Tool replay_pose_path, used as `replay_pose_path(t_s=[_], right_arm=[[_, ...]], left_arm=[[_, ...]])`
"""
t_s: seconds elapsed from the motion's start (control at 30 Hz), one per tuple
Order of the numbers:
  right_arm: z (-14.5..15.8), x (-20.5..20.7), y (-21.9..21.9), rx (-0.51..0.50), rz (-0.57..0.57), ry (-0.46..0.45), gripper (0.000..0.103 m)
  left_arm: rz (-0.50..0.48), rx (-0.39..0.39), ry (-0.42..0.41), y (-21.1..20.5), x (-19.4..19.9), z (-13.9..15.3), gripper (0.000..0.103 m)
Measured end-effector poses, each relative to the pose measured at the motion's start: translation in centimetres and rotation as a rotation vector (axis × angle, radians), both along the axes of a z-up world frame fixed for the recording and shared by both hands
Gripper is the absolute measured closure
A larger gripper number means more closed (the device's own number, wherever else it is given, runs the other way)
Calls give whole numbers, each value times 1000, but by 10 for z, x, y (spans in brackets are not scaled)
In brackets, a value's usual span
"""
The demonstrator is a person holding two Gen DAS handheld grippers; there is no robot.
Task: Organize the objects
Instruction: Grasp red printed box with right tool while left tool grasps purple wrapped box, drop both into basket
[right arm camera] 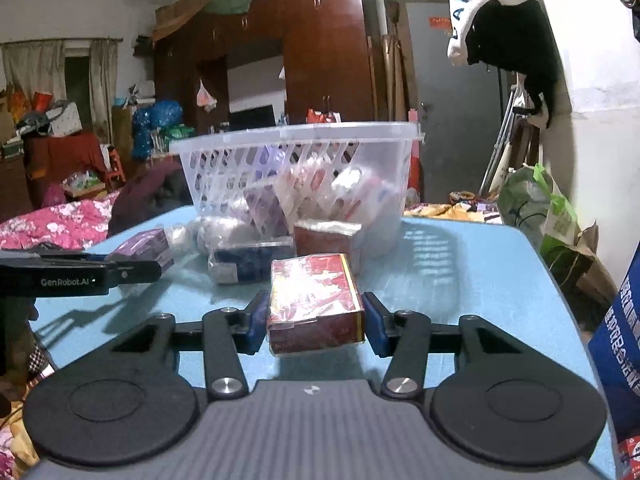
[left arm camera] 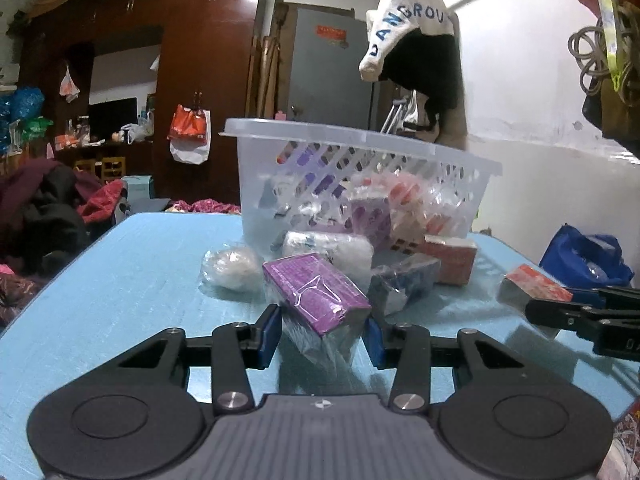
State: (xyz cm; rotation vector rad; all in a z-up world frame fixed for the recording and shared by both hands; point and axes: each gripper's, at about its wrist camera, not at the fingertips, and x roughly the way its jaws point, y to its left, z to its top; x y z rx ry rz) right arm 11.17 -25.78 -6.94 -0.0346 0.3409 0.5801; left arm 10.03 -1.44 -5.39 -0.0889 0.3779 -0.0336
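A lived-in room of a home is shown, crowded with household goods. Along the back wall a tall dark wooden wardrobe (right arm camera: pixel 320 40) is seen, with plastic bags (left arm camera: pixel 188 136) hung from its doors and bundles stacked on top. A grey door (left arm camera: pixel 328 64) is set beside it, and a white garment (left arm camera: pixel 404 20) with blue lettering is hung from above. Piled clothes (left arm camera: pixel 48 208) and a pink flowered quilt (right arm camera: pixel 52 224) are spread at the left, and curtains (right arm camera: pixel 32 64) are drawn over a window. A blue surface (left arm camera: pixel 140 280) is placed in front, on which a clear plastic basket (right arm camera: pixel 296 136) of wrapped boxes is kept.
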Motion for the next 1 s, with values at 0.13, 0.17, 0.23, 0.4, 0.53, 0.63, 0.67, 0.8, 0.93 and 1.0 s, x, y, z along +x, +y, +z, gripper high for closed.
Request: replay_pose_path(t_s=[0.13, 0.17, 0.23, 0.4, 0.53, 0.63, 0.67, 0.8, 0.93, 1.0], right_arm=[[18, -1, -7, 100, 25, -34, 51], [26, -1, -8, 119, 25, -59, 51], [48, 1, -3, 129, 34, -116, 51], [121, 40, 30, 84, 88, -227, 51], [147, 103, 68, -33, 74, -197, 51], [141, 130, 84, -98, 61, -170, 50], [138, 134, 87, -110, 61, -164, 50], [126, 142, 81, -94, 27, -133, 4], [114, 102, 40, 18, 36, -148, 0], [102, 83, 20, 63, 48, -143, 0]], left_arm=[[3, -19, -63, 9, -5, 16, 56], [-3, -13, -88, 10, -5, 26, 56], [-23, 12, -153, 11, 0, 56, 56], [-69, 70, -240, 10, 56, 140, 56], [-26, 117, -174, 5, 119, 161, 56], [-45, 69, -114, 10, 149, 152, 56], [-51, 71, -103, 10, 154, 147, 54], [-66, 57, -58, 16, 162, 129, 36], [-79, 45, -171, 29, 100, 125, 26], [-68, 56, -199, 33, 71, 116, 13]])
